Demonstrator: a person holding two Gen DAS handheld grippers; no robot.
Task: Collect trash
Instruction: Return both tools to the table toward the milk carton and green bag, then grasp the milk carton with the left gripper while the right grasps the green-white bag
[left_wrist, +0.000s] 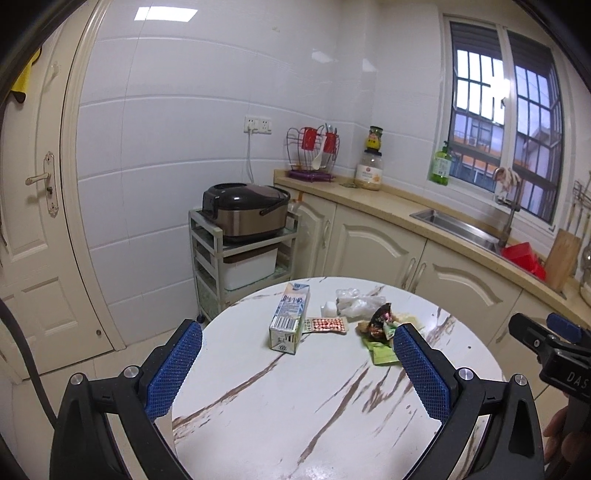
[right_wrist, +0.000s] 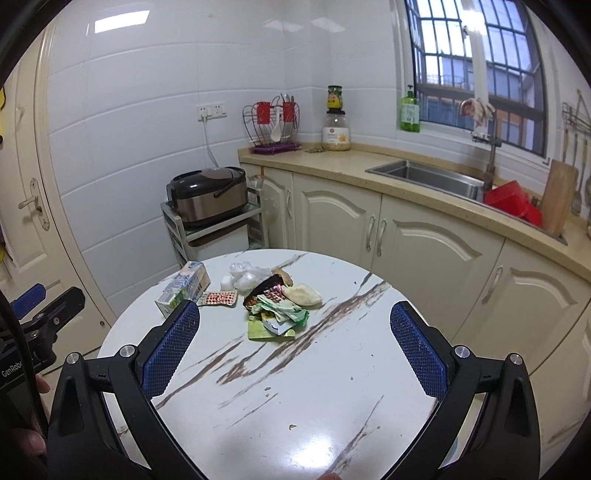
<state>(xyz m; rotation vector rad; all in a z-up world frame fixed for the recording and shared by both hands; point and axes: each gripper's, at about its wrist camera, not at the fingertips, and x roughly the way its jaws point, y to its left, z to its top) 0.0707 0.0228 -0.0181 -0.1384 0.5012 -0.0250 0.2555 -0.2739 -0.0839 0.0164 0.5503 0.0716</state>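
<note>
Both claws are being held above the near edge of the round marble-pattern desk (left_wrist: 258, 406), aimed down at the trash. Left claw (left_wrist: 297, 345): jaws spread wide, nothing being gripped. Right claw (right_wrist: 294, 325): jaws likewise spread, nothing between the pads.

Trash is sitting in a cluster on the far half of the desk:
- milk carton (left_wrist: 290, 317) lying on its side at the left end
- pill blister pack (left_wrist: 327, 325) just beside the carton
- small white block (left_wrist: 328, 308) and crumpled clear plastic bag (left_wrist: 356, 302) behind it
- pile of snack wrappers (right_wrist: 275, 308), dark and green, right of the blister pack
- pale flat food scrap (right_wrist: 303, 293) touching the pile's right side

A few crumbs (right_wrist: 292, 427) are lying on the near part of the desk.
</note>
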